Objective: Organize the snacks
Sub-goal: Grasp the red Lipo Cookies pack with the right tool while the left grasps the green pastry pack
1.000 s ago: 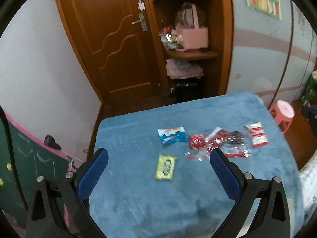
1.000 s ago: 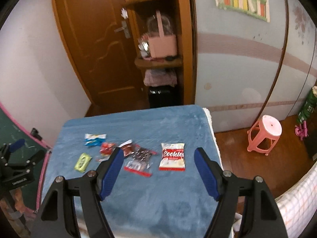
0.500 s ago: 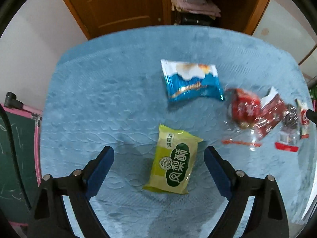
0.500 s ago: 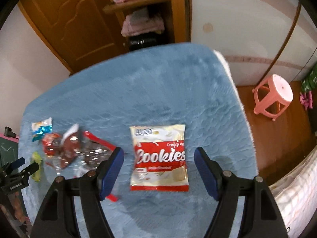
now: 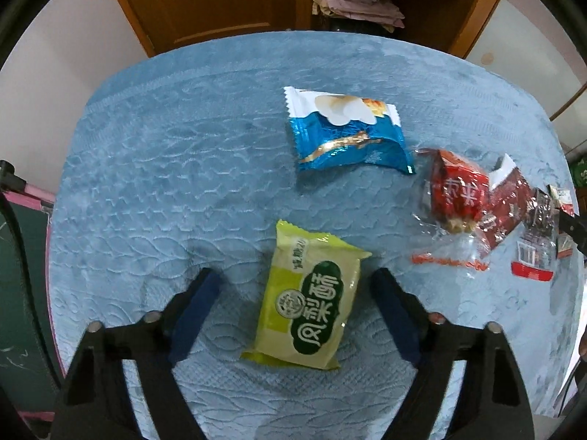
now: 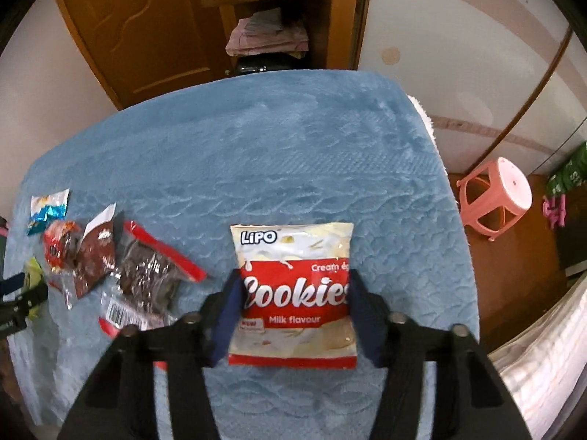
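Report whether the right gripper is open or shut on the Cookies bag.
Shut on it. The right gripper has just been closing, and both blue pads now press the side edges of the Cookies bag, which lies flat on the blue cloth.

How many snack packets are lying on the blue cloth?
6. Left side: green packet, blue packet behind it. Middle cluster: red packet, dark red packet, clear bag of dark snacks. Right: Cookies bag. More could hide under the cluster.

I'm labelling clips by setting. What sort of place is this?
Most likely a bedroom at home: a plush blue blanket under the snacks, folded clothes on a wooden shelf beside a wooden door, and a pink plastic stool.
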`<control>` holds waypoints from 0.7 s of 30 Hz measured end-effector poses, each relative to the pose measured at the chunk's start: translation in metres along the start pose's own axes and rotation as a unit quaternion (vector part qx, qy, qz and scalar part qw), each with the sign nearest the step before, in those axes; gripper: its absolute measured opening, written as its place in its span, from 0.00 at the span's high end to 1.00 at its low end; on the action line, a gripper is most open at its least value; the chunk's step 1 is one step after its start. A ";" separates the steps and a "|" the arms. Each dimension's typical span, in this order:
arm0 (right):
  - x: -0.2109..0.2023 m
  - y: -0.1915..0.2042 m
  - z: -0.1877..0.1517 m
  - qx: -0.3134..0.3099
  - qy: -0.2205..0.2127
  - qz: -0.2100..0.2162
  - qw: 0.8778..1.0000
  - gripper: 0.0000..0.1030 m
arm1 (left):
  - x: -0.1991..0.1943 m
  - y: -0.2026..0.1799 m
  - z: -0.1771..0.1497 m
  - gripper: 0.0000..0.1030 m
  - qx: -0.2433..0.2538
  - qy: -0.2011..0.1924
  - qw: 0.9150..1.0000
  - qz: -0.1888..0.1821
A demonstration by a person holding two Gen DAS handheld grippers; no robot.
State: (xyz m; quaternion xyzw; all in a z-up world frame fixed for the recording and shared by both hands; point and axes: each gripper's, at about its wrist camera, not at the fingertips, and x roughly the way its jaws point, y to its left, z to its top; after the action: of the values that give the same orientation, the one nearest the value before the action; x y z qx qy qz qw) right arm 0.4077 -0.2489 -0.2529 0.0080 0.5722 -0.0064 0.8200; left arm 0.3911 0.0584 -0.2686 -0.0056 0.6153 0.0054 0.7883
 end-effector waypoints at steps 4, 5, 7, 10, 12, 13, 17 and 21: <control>-0.008 0.001 -0.010 -0.008 -0.004 -0.005 1.000 0.56 | -0.008 -0.013 -0.008 0.63 0.021 -0.005 1.000 0.011; -0.010 0.002 -0.013 -0.014 -0.005 -0.007 1.000 0.56 | -0.009 -0.015 -0.011 0.63 0.024 -0.005 1.000 0.013; -0.014 0.004 -0.019 -0.017 -0.002 -0.002 1.000 0.56 | -0.011 -0.018 -0.016 0.64 0.026 0.000 1.000 0.018; -0.021 0.008 -0.022 -0.018 -0.010 0.006 1.000 0.56 | -0.018 -0.015 -0.027 0.64 0.009 0.006 1.000 0.000; -0.038 0.009 -0.028 -0.020 -0.028 0.009 0.999 0.56 | -0.028 -0.011 -0.033 0.64 -0.014 0.000 1.000 -0.021; -0.049 0.009 -0.032 -0.020 -0.039 0.014 0.999 0.56 | -0.038 -0.008 -0.038 0.64 -0.029 -0.013 0.999 -0.033; -0.101 0.011 -0.048 -0.018 -0.086 0.048 0.995 0.56 | -0.068 -0.010 -0.066 0.64 -0.047 -0.060 0.995 -0.058; -0.153 0.017 -0.075 -0.022 -0.133 0.083 0.987 0.56 | -0.089 -0.011 -0.094 0.64 -0.080 -0.095 0.986 -0.112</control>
State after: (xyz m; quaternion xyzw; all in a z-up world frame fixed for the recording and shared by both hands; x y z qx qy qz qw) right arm 0.2849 -0.2306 -0.1350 0.0367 0.4559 0.0732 0.8863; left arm 0.2784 0.0459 -0.2046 -0.1373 0.5306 -0.0335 0.8357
